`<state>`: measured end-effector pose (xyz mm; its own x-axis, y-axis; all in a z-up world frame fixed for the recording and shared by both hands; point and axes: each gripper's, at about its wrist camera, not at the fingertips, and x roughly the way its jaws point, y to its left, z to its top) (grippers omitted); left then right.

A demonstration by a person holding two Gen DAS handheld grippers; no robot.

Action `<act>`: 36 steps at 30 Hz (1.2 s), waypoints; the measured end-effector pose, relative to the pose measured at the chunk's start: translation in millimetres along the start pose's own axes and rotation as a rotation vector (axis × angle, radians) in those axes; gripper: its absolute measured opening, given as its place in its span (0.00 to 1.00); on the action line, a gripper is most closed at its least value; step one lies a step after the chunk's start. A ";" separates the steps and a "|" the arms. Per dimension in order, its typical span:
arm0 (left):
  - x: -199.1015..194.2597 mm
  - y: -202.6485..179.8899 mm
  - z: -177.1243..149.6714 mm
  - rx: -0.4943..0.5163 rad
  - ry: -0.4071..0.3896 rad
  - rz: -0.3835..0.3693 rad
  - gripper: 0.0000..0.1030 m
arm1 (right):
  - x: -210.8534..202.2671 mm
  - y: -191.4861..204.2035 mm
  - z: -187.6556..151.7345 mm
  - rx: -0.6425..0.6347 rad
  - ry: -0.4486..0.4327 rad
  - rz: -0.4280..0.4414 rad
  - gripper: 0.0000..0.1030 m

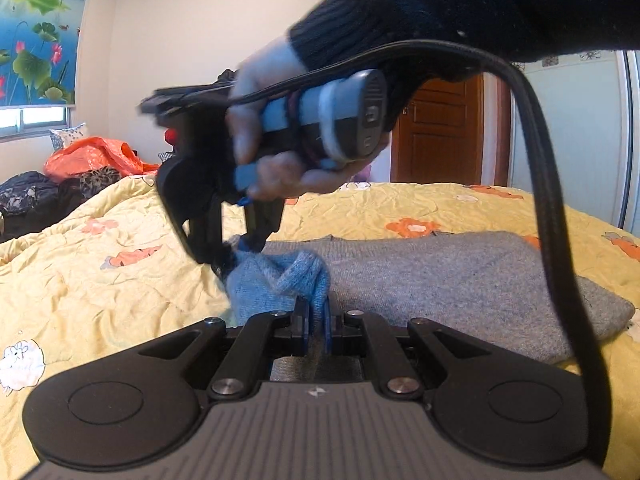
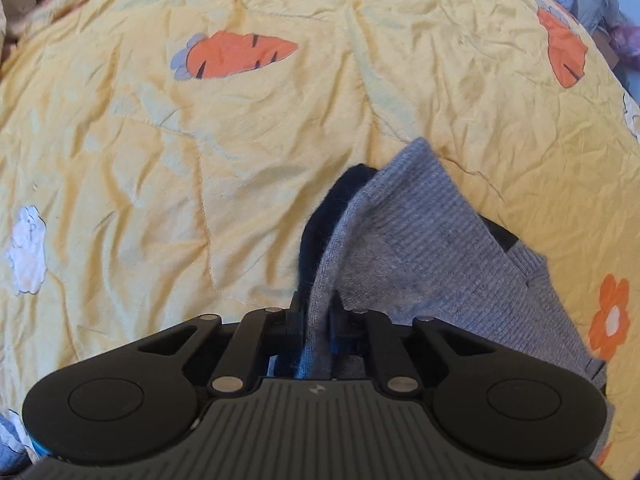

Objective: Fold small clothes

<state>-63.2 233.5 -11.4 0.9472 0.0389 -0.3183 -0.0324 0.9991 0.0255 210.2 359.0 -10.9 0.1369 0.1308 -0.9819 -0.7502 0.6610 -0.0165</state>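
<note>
A: Start at the left. What has the left tongs (image 1: 316, 326) got?

B: A pinch of the grey-blue knit sweater (image 1: 440, 280), its blue pads closed hard on a bunched ridge of cloth. Most of the garment lies flat on the yellow quilt (image 1: 100, 288) of the bed, spreading off to the right.

A: And the other one, held in the person's hand (image 1: 272, 152)?

B: The right tongs (image 2: 320, 320) is shut on the same sweater too, gripping a ribbed edge with a dark lining showing beneath it. It may be a cuff or the hem; the fold hides which.

A: How far along would you say?

B: Early to middle, I'd judge. Both grips are on, and one end is gathered and lifted just beside the left tongs, but the body lies unfolded. That end still has to be carried over and laid down, then smoothed, with further folds to come.
</note>
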 end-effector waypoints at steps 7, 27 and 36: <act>-2.6 0.9 1.5 0.001 -0.001 0.000 0.06 | -6.2 -19.7 -15.6 0.053 -0.074 0.094 0.15; 12.0 -114.3 44.4 0.090 -0.051 -0.279 0.06 | -72.8 -239.8 -187.8 0.410 -0.417 0.322 0.15; 34.2 -194.3 19.7 0.194 0.065 -0.422 0.06 | -43.9 -299.4 -280.1 0.561 -0.463 0.326 0.15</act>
<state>-18.3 40.4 -8.6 0.8426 -0.3631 -0.3977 0.4174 0.9070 0.0560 247.6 -51.6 -15.7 0.3139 0.5942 -0.7405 -0.3779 0.7937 0.4766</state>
